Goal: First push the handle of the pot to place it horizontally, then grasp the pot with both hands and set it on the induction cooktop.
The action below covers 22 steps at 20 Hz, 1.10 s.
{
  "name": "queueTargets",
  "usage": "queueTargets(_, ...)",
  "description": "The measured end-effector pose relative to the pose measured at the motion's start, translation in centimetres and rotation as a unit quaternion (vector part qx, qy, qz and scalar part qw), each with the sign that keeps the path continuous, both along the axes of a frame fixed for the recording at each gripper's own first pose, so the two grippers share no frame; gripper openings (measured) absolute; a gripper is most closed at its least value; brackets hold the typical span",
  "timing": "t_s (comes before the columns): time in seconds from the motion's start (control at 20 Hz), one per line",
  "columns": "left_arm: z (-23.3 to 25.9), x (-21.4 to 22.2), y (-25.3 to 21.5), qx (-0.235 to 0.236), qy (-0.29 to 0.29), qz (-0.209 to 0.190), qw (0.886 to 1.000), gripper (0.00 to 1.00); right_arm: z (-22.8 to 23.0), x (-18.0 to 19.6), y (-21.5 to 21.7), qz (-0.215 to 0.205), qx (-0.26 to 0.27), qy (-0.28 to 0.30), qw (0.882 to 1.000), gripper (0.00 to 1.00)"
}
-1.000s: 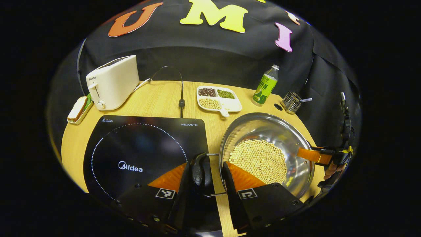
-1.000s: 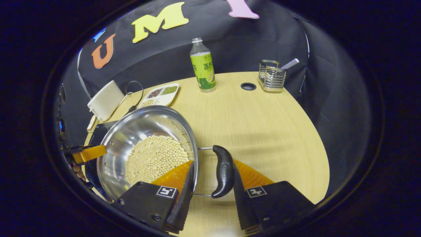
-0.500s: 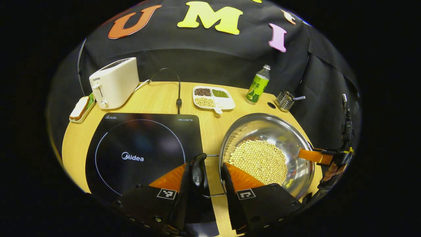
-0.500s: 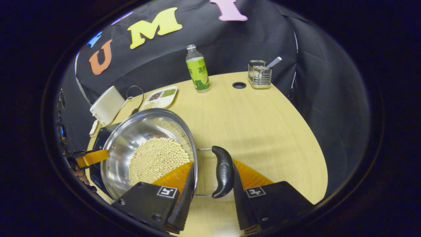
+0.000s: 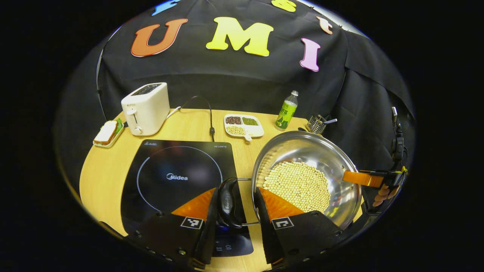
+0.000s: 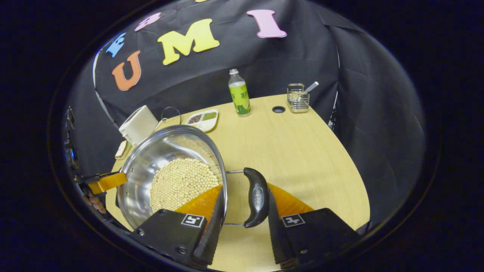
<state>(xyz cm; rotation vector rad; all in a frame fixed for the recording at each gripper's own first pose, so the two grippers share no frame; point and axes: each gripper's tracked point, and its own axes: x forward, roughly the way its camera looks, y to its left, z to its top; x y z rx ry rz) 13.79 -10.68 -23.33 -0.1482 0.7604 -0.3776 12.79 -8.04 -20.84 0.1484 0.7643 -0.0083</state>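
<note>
A steel pot [image 5: 302,149] holding soybeans [image 5: 298,185] hangs above the wooden table, right of the black induction cooktop [image 5: 177,170]. My left gripper [image 5: 236,190] is shut on the pot's black left handle [image 5: 228,202], which stands between its fingers. In the right gripper view, my right gripper [image 6: 245,189] is shut on the pot's black right handle [image 6: 257,196], its left finger lying along the pot's [image 6: 159,147] rim. The right gripper [image 5: 363,178] and a hand [image 5: 383,192] show at the pot's far side in the left gripper view. The left gripper [image 6: 107,181] shows beyond the pot in the right gripper view.
A white toaster [image 5: 146,108] and a dish with bread [image 5: 107,133] stand at the back left. A divided dish of beans [image 5: 244,126], a green bottle [image 5: 286,111] and a wire holder [image 5: 315,124] line the back. The table [image 6: 302,158] stretches right of the pot.
Both grippers have risen with the pot held between them. The table, cooktop and back objects now look smaller and farther below.
</note>
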Motion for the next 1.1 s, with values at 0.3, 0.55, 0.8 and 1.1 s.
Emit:
queueTargets(0.3,1.8,-0.3,5.5,-0.002,-0.004,0.021,1.0,0.51,1.9,-0.4,5.4,0.021,-0.005,-0.005,1.0,0.59)
queueTargets(0.55,3.0,0.3,10.1,0.011,-0.008,0.041,0.999,0.51,2.4,0.5,10.2,0.041,0.009,0.001,0.999,0.6)
queueTargets(0.8,2.4,1.5,13.5,0.015,-0.006,0.058,0.998,0.51,2.0,2.2,13.8,0.049,0.007,0.008,0.999,0.59)
queueTargets(1.1,0.9,3.3,16.0,-0.002,-0.011,0.078,0.997,0.51,1.5,3.8,16.7,0.052,0.0,0.011,0.999,0.59)
